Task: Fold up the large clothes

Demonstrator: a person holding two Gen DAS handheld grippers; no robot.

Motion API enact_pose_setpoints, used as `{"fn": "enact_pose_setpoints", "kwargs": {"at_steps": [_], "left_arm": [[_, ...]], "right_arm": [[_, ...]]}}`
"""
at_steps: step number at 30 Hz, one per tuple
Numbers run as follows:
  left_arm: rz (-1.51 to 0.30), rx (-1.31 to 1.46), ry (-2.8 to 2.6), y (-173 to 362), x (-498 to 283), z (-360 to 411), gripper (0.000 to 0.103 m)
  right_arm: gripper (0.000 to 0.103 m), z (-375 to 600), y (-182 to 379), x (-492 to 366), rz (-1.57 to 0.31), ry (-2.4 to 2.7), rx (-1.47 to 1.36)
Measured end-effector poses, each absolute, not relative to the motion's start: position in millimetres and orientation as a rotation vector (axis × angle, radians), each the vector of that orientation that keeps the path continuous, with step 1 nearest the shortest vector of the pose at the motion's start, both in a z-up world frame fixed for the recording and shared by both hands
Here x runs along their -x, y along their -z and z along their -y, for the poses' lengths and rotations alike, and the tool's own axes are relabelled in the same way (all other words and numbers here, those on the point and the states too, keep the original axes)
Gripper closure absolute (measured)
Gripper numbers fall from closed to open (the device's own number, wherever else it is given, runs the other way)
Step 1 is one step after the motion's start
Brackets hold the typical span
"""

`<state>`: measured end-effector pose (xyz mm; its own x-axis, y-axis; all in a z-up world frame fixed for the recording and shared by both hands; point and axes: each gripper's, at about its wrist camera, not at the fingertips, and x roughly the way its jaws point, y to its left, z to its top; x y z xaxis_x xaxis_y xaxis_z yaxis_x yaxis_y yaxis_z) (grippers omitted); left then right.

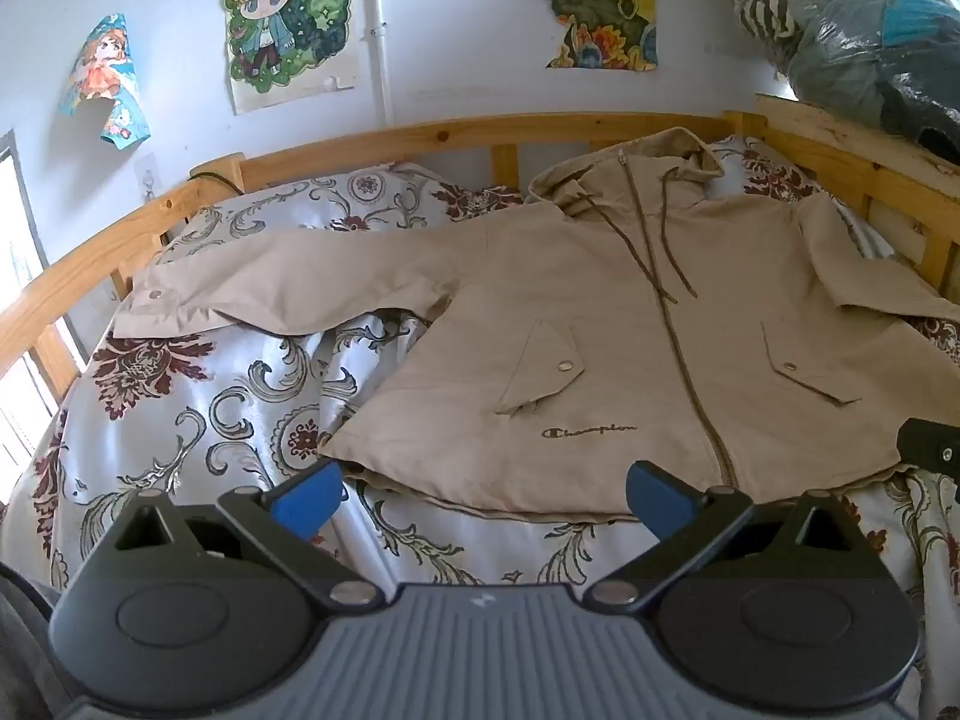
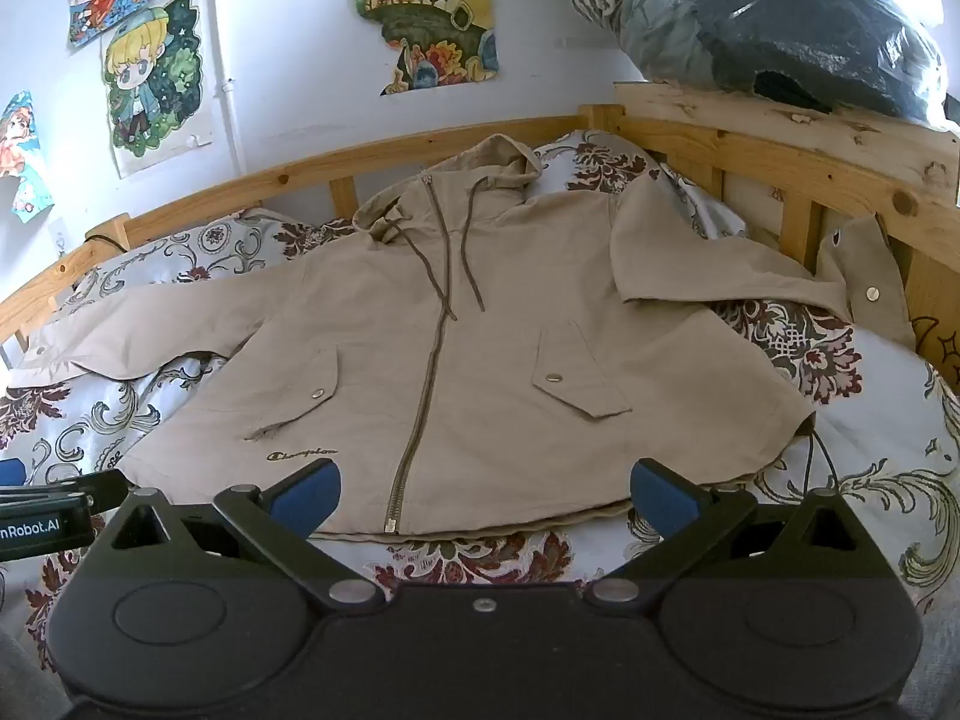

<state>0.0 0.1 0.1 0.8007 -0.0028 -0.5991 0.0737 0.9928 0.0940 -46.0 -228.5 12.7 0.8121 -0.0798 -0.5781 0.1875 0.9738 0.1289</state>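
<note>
Jacket (image 1: pixel 630 324) first: the beige hooded zip-up lies face up and spread flat on the floral bedspread (image 1: pixel 240 420), hood (image 1: pixel 648 174) at the far end against the wooden bed rail (image 1: pixel 420 135), hem nearest you. That layout suits a fold — the zip (image 2: pixel 429 372) is closed and runs down the middle, so it gives you a centre line to fold toward.

Your left gripper (image 1: pixel 480 495) hangs just short of the hem, its blue pads (image 1: pixel 309 495) spread wide and holding nothing. Your right gripper (image 2: pixel 486 495) is likewise wide apart and empty, poised over the hem close to the zip's bottom end. Neither touches the cloth as far as these views show.

The left sleeve (image 1: pixel 288 288) stretches straight out to the left, cuff near the rail, so it looks ready to be laid across the body. The right sleeve (image 2: pixel 720 264) is less tidy: it bends at the elbow and its cuff (image 2: pixel 864 282) climbs against the slats on the right. You will probably need to pull that one free before it folds cleanly.

No fold is made yet, so judge this the very start. Bagged bedding (image 2: pixel 780 18) sits on the shelf at far right, and cartoon posters (image 1: pixel 288 18) hang on the wall behind — neither is in your way.
</note>
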Motion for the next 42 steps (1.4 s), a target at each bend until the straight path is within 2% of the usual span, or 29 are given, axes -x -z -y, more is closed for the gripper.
{"fn": "enact_pose_setpoints", "kwargs": {"at_steps": [42], "left_arm": [[-0.658, -0.106, 0.020, 6.6, -3.5, -6.2, 0.001]], "right_arm": [[0.001, 231.8, -14.3, 48.3, -0.608, 0.146, -0.205]]}}
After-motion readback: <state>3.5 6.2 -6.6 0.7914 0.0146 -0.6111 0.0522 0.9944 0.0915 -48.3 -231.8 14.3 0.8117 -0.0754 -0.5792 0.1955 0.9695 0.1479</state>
